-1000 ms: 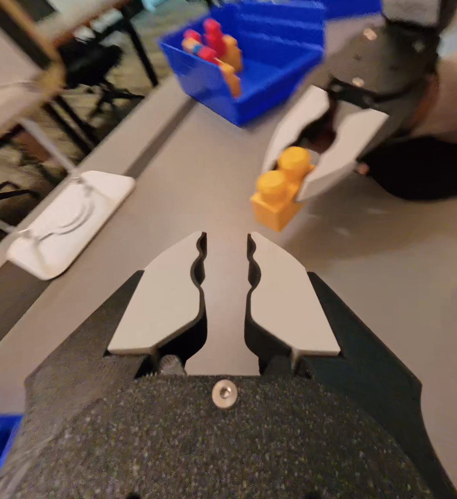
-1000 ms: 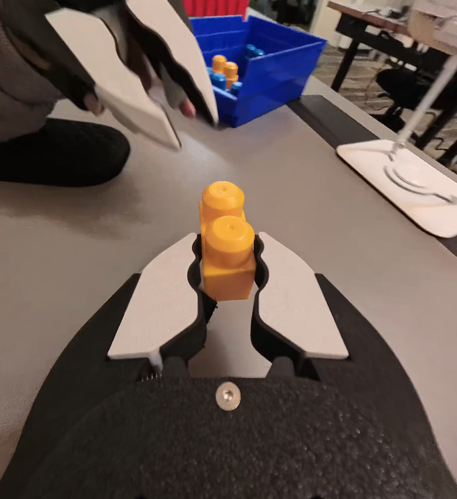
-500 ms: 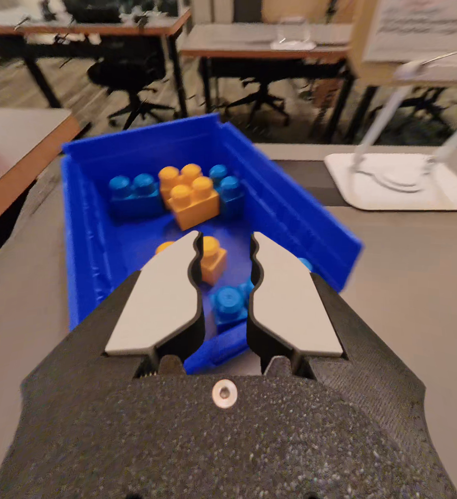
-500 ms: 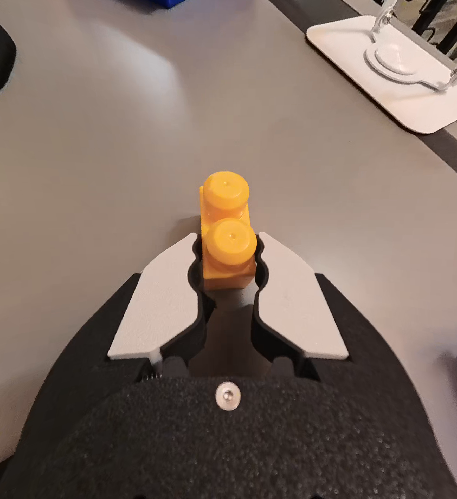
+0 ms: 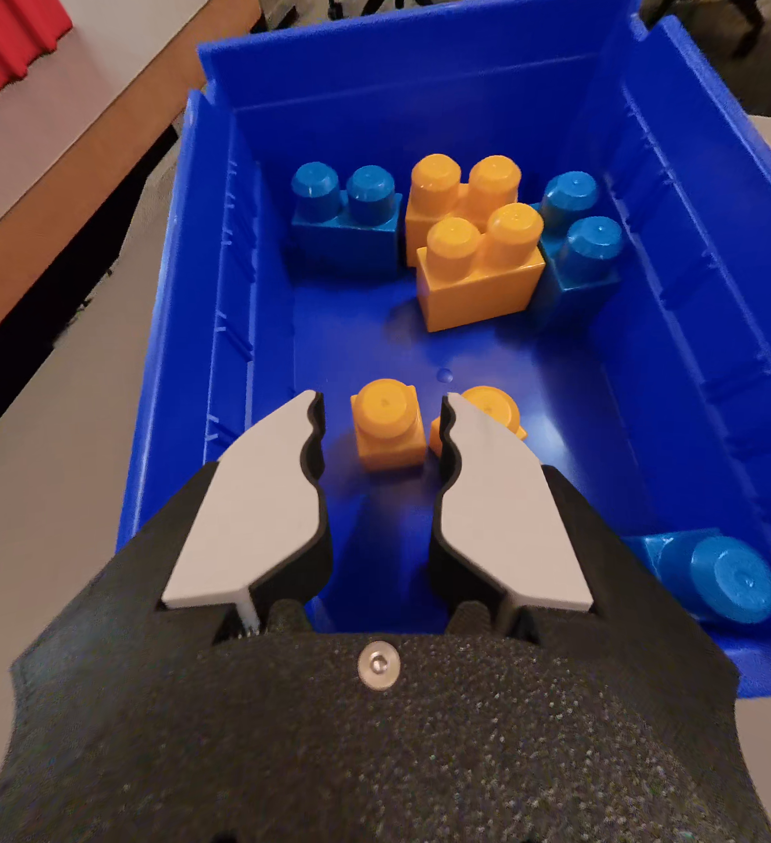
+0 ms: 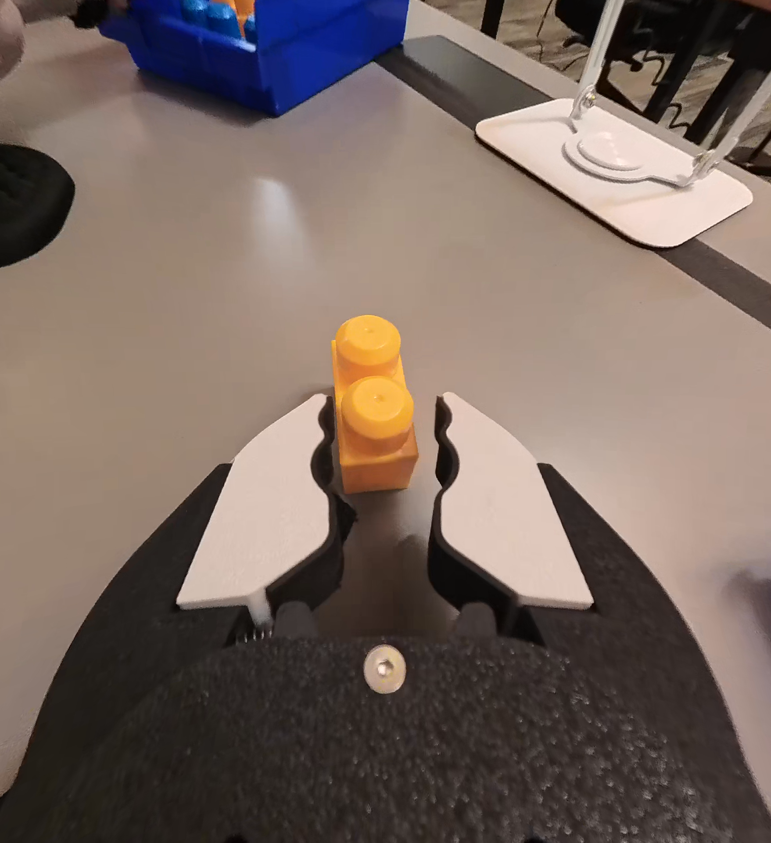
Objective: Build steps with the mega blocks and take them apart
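The left gripper is hanging wide open and empty inside the blue plastic bin, over a small orange one-stud block; the right gripper is sitting spread open around the orange two-stud block standing on the grey table, gripping nothing

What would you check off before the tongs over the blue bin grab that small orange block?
1. Left tongs open: ok.
2. Single-stud orange block between the tips: ok.
3. Second single-stud orange block clear of the right finger: not ok, partly hidden behind it.
4. Blue bin wall clear of the tongs: ok.
5. Right tongs released the two-stud orange block: ok.
6. That block flat on the table: ok.
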